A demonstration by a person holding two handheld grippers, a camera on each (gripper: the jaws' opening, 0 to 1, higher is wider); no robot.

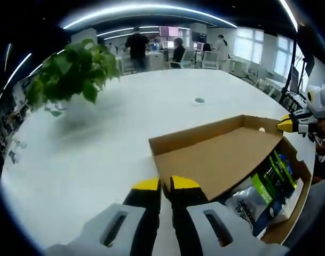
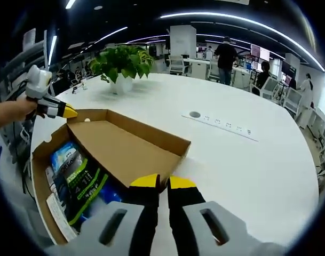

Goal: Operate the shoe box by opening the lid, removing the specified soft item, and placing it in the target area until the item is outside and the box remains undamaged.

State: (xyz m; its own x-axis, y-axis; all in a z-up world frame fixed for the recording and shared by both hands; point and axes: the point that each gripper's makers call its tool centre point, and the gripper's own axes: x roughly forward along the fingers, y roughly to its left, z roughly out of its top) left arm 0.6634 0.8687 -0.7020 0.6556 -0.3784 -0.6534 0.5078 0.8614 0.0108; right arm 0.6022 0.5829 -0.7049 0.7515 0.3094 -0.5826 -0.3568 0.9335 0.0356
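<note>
An open cardboard shoe box (image 1: 304,169) (image 2: 38,178) lies on the white table (image 1: 87,160) (image 2: 247,176), its brown lid (image 1: 221,160) (image 2: 125,149) raised over it. Inside lie soft packs in green, black and blue plastic wrap (image 1: 269,184) (image 2: 79,178). My left gripper (image 1: 165,184) is shut on the lid's near edge; in the right gripper view it shows at the lid's far corner (image 2: 66,112), held by a hand. My right gripper (image 2: 163,182) is shut on the lid's opposite edge and touches that corner in the left gripper view (image 1: 287,124).
A potted green plant (image 1: 71,74) (image 2: 122,64) stands on the table beyond the box. A round grommet (image 1: 199,100) (image 2: 194,114) and a socket strip (image 2: 221,124) sit mid-table. Several people and office chairs are at desks far behind.
</note>
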